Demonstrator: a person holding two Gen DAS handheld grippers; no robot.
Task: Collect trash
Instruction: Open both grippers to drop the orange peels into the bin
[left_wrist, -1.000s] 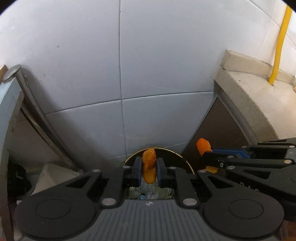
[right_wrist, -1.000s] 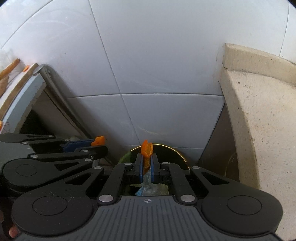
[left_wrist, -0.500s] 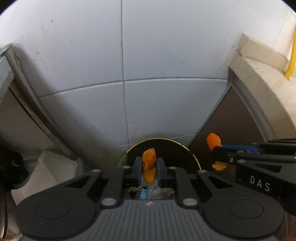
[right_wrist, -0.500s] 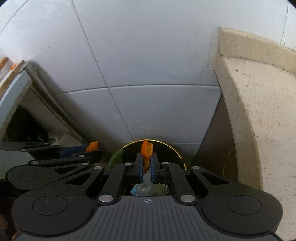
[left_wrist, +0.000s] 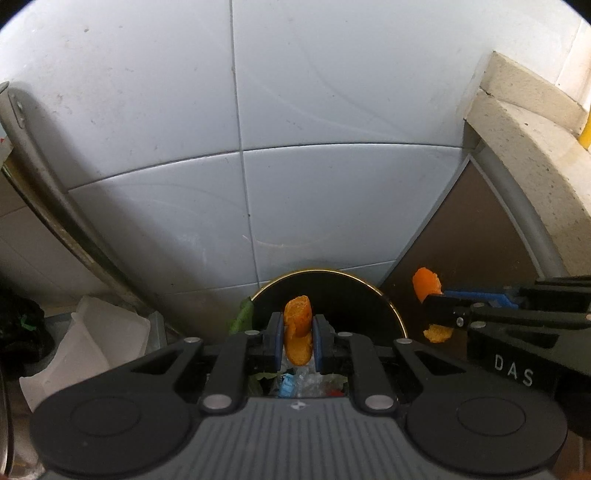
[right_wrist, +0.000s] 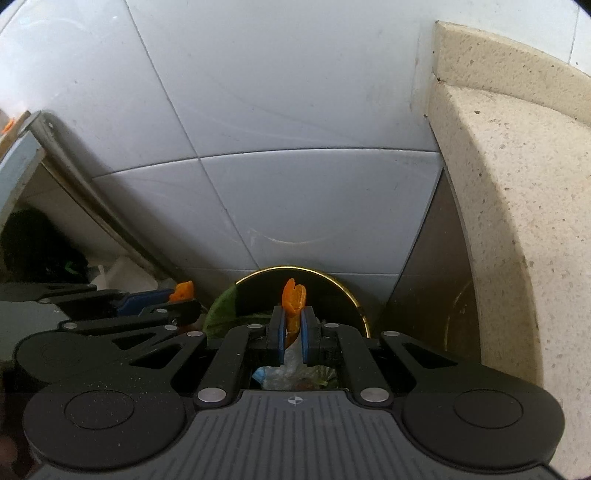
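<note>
Above a round, gold-rimmed bin (left_wrist: 391, 310) set against a pale tiled wall (left_wrist: 332, 92), we hold 2 grippers side by side, each pinching 1 strip of orange peel.

Our left gripper (left_wrist: 298, 338) has its blue pads pressed on a thick, curled peel piece (left_wrist: 297, 328), pitted and upright, directly over the bin's mouth. From this camera alone we see a white plastic tub (left_wrist: 92, 343) low at left, a yellow strip (left_wrist: 585, 136) at the far right edge, and the lettering "DAS" on the other tool's body. That other tool enters from the right with its peel sticking out above and below the fingers.

Our right gripper (right_wrist: 291, 328) is clamped on a thinner, folded peel sliver (right_wrist: 293, 299), brighter orange, its split tip poking above the pads, also over the bin. Only this camera shows the broad speckled stone counter (right_wrist: 517, 184) filling the right side and a green leaf (right_wrist: 221, 306) draped at the bin's left rim.

Beneath both sets of fingers, crumpled wrappers and scraps lie inside the bin.
</note>
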